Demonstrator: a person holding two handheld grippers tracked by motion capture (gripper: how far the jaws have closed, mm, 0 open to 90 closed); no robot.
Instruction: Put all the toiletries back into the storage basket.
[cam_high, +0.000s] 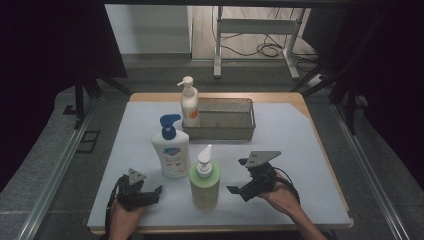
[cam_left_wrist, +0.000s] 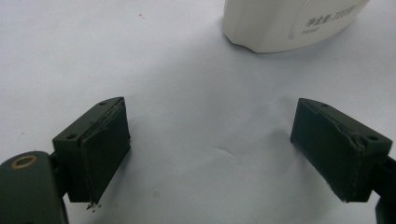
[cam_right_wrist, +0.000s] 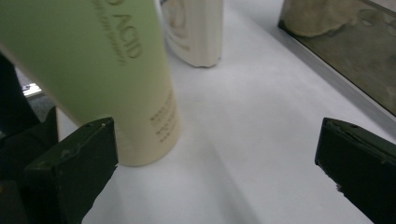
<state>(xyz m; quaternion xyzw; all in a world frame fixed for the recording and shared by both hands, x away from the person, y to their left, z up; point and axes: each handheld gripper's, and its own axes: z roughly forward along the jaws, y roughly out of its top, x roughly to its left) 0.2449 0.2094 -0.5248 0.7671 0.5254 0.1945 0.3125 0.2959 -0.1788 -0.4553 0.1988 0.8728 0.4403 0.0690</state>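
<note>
Closing in on the green pump bottle (cam_high: 204, 181): right tool (cam_high: 241, 189) spread just beside it, left tool (cam_high: 150, 196) spread and empty near the white bottle (cam_high: 171, 155). Looks early: one bottle (cam_high: 190, 106) in the metal tray (cam_high: 245, 131), two left on the surface (cam_high: 300, 165).

Green pump bottle (cam_right_wrist: 93, 70): raised letters "ACID" are read on its side; smaller lines beneath are blurred. White pump bottle (cam_left_wrist: 289, 21): Chinese characters and "720" are printed near its base; the rest is illegible.
</note>
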